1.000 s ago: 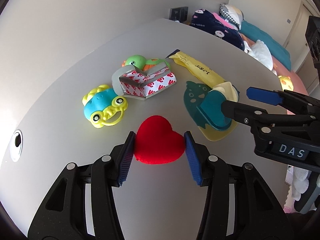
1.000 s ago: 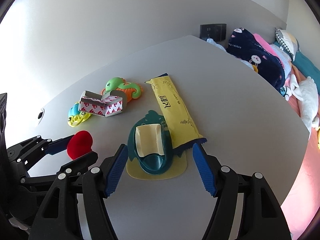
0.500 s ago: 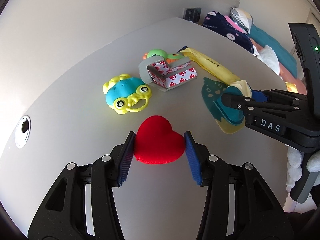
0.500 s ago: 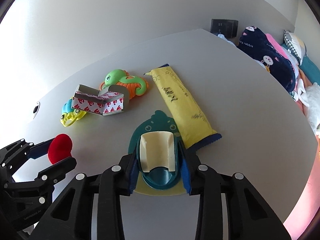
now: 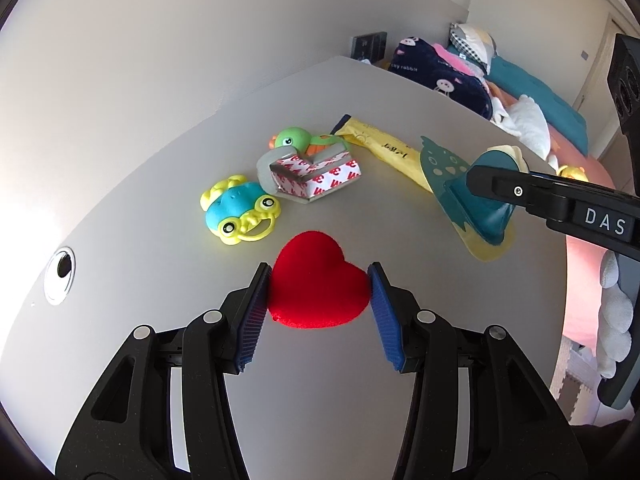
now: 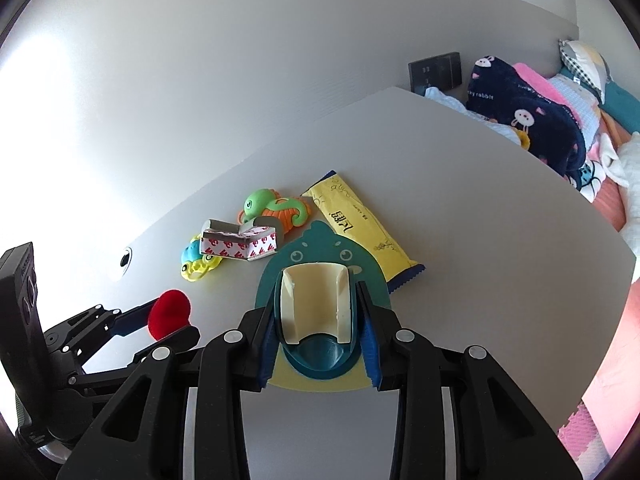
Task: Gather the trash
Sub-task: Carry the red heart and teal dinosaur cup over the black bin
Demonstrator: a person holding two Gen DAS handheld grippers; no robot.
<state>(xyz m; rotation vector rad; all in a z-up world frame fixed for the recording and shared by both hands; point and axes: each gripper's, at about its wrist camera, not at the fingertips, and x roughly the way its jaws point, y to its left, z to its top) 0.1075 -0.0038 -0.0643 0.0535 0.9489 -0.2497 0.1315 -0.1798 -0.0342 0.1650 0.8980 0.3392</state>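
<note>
Left gripper (image 5: 318, 305) fingers clamp the red heart (image 5: 318, 282); right gripper (image 6: 318, 330) fingers, just closed, clamp the teal holder (image 6: 316, 320) for lifting off the desk (image 6: 460, 200).

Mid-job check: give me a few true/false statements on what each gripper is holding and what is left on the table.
1. The left gripper is shut on the red heart. True.
2. The right gripper is empty. False: it is shut on the teal dinosaur holder.
3. The yellow wrapper lies on the table. True.
4. The red-and-white box is closed and upright. False: it lies torn open.
5. The blue frog toy sits in a bin. False: it is on the table.
</note>
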